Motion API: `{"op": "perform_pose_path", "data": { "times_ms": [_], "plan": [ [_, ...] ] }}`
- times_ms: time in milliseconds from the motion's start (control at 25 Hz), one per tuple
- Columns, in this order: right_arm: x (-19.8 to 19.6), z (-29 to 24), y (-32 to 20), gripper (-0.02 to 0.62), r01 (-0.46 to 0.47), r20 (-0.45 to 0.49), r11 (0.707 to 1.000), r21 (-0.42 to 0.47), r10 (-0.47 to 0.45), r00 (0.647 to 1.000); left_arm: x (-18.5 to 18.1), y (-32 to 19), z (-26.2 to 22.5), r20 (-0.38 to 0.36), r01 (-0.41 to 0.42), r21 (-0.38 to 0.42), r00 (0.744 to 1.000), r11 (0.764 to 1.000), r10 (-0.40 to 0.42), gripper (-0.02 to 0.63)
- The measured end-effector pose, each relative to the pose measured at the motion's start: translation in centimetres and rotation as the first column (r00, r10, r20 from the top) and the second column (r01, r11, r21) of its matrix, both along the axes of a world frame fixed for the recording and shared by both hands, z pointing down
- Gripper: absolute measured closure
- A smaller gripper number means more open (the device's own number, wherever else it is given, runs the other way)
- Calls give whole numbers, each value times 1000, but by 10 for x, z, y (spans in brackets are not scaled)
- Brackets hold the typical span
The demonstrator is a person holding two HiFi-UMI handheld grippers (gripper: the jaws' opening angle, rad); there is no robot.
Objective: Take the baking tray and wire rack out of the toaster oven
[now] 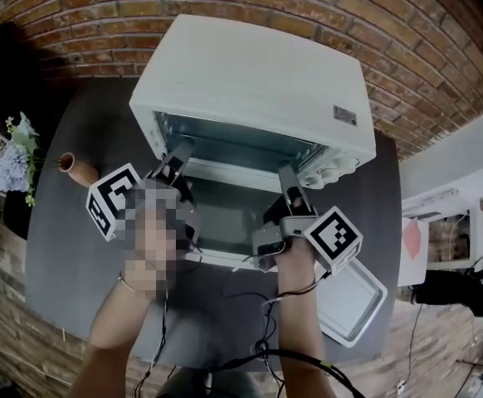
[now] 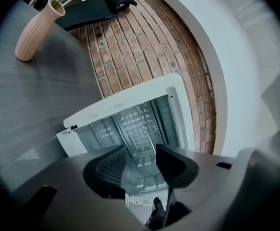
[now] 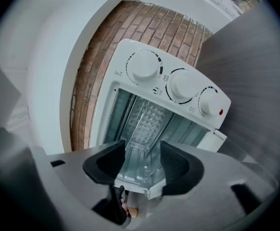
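The white toaster oven (image 1: 250, 73) stands on the dark table with its glass door (image 1: 225, 222) folded down and open. A silver baking tray (image 1: 353, 301) lies on the table at the front right, outside the oven. Thin rack wires (image 3: 139, 115) show inside the shiny cavity (image 2: 135, 124); the whole rack is not clear. My left gripper (image 1: 179, 152) (image 2: 140, 155) is at the left of the oven mouth, open and empty. Over the door at the right of the mouth is my right gripper (image 1: 287, 177) (image 3: 142, 150), open too, with nothing between its pads.
A tan vase (image 1: 77, 168) (image 2: 34, 30) stands on the table left of the oven, with flowers (image 1: 13, 160) beyond it. A brick wall (image 1: 407, 31) backs the oven. Three control knobs (image 3: 173, 83) sit on the oven's right side. Cables (image 1: 266, 338) trail at the table's front.
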State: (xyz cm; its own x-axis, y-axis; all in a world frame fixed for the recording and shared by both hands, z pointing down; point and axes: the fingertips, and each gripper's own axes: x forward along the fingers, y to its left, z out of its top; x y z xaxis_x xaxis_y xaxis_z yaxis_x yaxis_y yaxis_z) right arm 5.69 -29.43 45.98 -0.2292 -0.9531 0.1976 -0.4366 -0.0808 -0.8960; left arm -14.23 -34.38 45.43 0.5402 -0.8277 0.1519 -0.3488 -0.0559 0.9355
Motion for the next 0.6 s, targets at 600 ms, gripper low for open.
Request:
{"op": "perform_pose_path", "data": {
  "times_ms": [600],
  "plan": [
    [6, -10, -44, 396, -40, -24, 997, 67, 42, 999, 9, -40, -8, -56, 53, 58, 997, 997, -50, 433]
  ]
}}
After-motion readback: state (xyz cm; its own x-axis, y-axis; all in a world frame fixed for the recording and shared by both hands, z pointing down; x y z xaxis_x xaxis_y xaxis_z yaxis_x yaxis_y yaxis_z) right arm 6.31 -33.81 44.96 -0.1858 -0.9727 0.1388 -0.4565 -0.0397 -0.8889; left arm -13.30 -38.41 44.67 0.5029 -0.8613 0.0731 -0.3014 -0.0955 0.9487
